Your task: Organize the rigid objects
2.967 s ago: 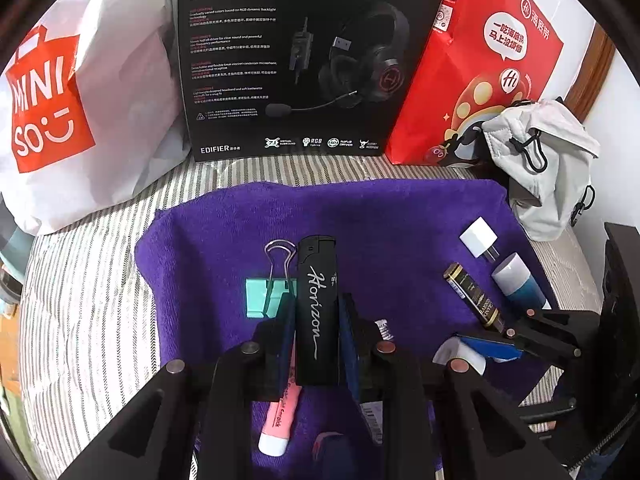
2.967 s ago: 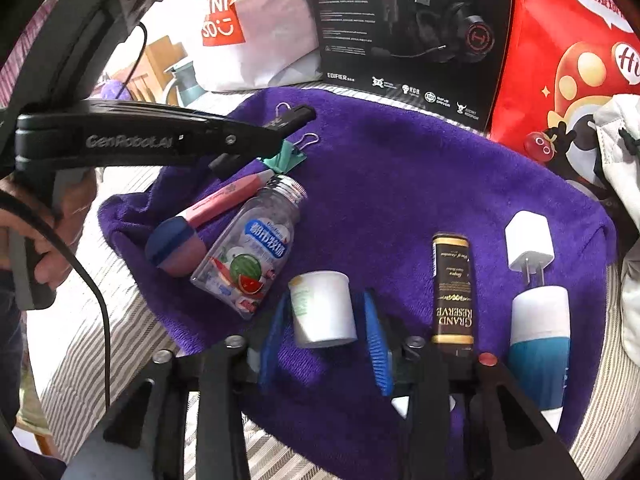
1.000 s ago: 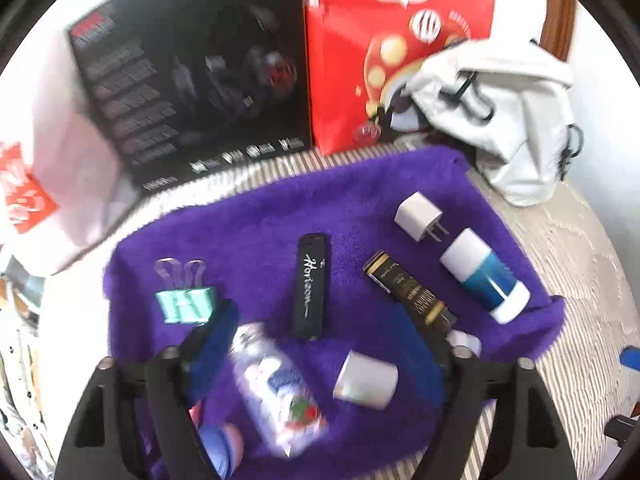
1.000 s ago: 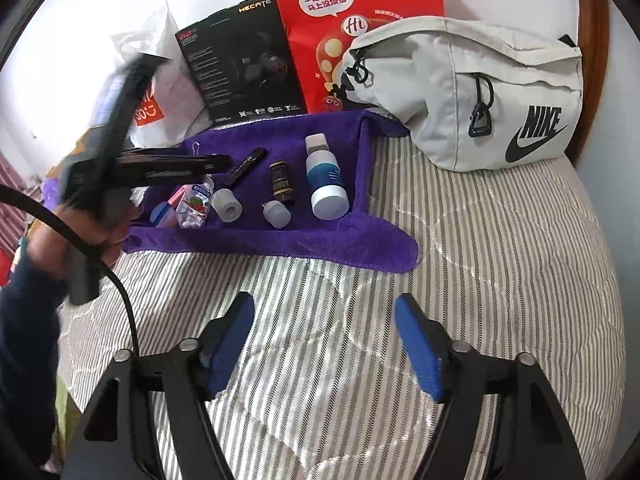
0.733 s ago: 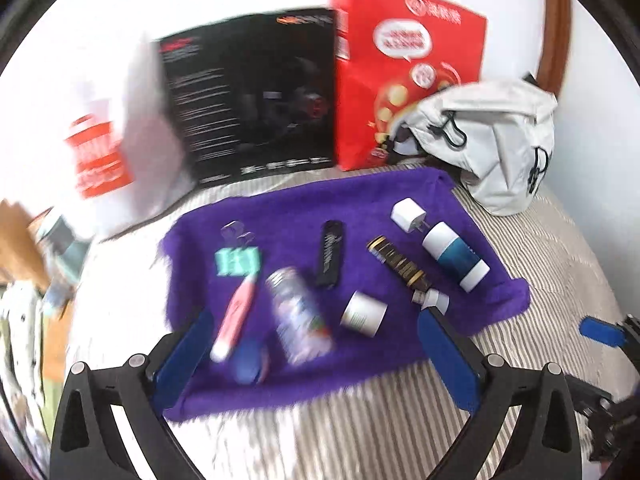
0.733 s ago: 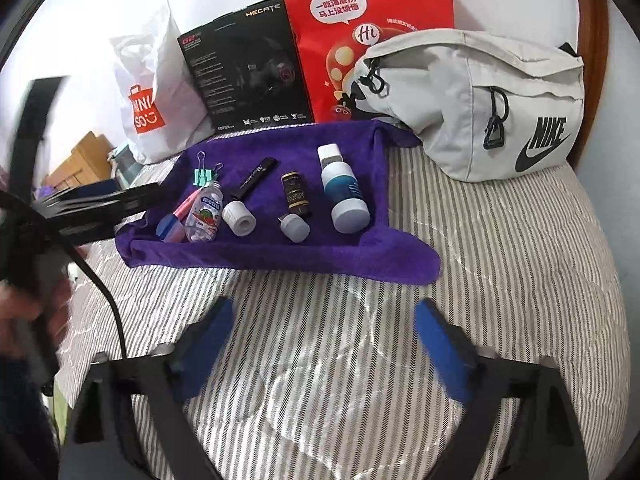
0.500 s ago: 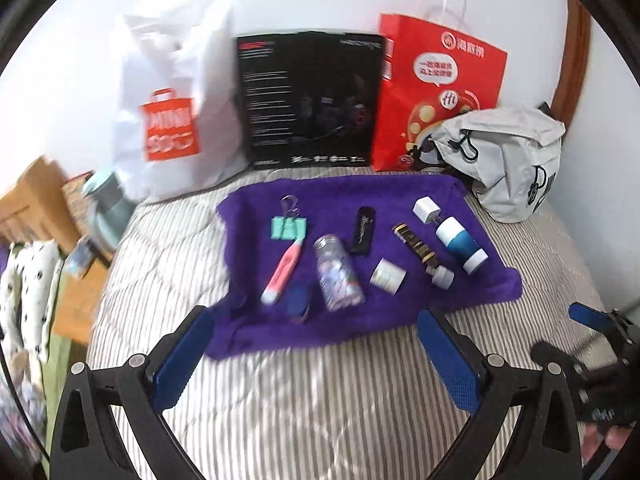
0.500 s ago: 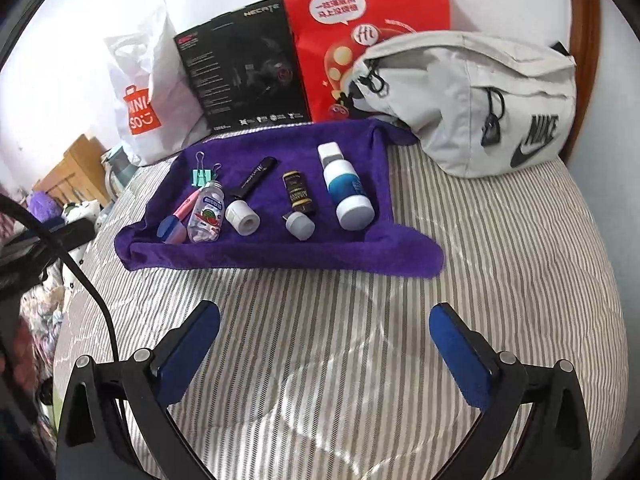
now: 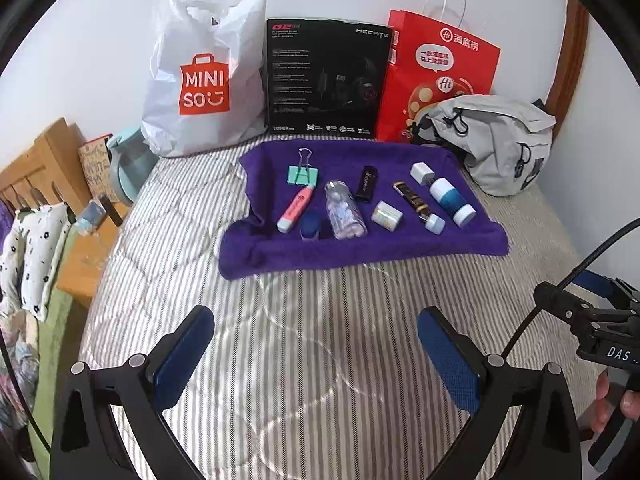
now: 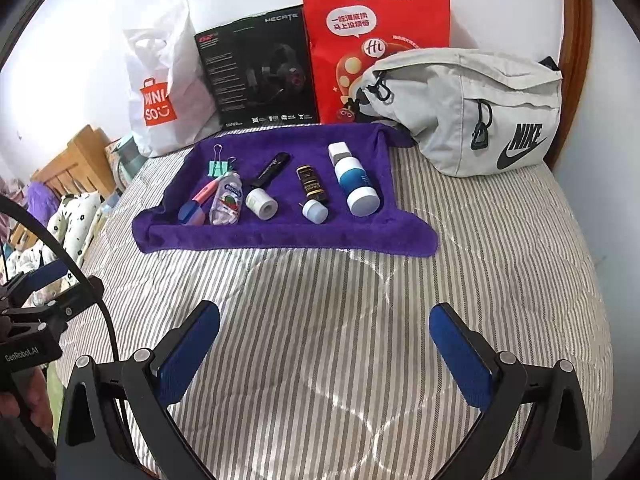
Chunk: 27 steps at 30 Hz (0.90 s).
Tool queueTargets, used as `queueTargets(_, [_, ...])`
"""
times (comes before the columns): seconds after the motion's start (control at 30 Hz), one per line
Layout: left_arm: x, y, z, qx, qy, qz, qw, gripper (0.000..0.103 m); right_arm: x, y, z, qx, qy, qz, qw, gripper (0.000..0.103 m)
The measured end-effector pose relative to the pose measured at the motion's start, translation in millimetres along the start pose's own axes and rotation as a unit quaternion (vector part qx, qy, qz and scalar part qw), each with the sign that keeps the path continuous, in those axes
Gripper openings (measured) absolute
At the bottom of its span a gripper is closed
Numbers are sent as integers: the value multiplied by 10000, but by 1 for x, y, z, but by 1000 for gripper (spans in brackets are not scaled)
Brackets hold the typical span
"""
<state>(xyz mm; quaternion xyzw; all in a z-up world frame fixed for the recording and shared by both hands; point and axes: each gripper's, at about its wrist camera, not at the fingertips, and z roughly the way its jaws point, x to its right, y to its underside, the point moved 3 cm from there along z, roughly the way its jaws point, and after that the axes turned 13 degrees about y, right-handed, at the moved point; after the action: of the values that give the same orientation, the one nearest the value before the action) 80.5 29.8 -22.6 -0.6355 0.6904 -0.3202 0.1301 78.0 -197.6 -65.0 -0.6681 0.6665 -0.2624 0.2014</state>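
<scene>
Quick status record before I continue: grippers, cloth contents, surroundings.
left hand-held gripper: open, empty, above striped bedspread
right hand-held gripper: open, empty
purple towel: flat on bed, holding every small item
items on towel: teal binder clip, black lighter, white-and-blue bottle
behind towel: red paper bag, black headset box
right of towel: grey waist bag

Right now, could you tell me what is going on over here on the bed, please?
A person holds a two-finger tool in each hand, and both the left tool and the right tool hang open and empty above the striped bedspread. Nothing is being handled. The small items lie in a loose row on the purple towel: a mint binder clip, a pink marker, a clear candy bottle, a black lighter and a white-and-blue bottle.
</scene>
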Motion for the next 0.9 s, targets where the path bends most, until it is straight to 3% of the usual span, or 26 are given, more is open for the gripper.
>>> queueTargets(0.9, [-1, 5, -9, -18, 35, 59, 10000, 103, 1, 1, -21, 152, 164, -41, 9997, 103])
